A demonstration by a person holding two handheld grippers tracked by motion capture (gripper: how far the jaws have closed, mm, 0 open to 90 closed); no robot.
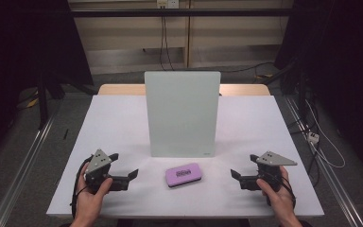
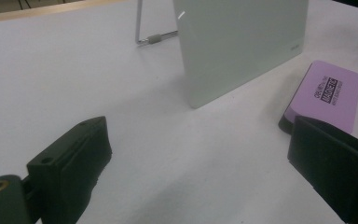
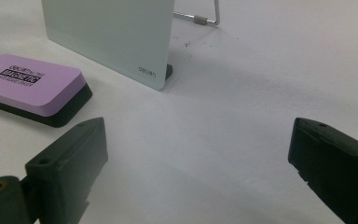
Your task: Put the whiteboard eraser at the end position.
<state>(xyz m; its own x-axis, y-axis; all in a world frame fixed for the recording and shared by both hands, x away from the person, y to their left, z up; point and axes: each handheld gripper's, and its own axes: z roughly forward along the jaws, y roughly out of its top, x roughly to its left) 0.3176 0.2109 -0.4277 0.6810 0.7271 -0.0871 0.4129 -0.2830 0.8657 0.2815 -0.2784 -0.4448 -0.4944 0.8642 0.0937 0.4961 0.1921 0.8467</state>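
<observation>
Two grippers wait, one on each side of a purple eraser, in front of a standing board.

The board (image 1: 182,113) stands up on the white bench (image 1: 113,123), leaning back a little on a thin metal leg (image 2: 145,38) behind it, so I think its front is meant to face the person; the eraser (image 1: 183,174) lies flat just in front of the board, purple side up, where either hand could get it; the left gripper (image 1: 131,176) is to the left of the board's bottom edge and the right gripper (image 1: 235,176) to the right, both pointing in at the eraser; each one's fingers (image 3: 70,158) are wide apart and hold nothing; I count one board, one eraser, two grippers and two hands (image 1: 90,198).
</observation>
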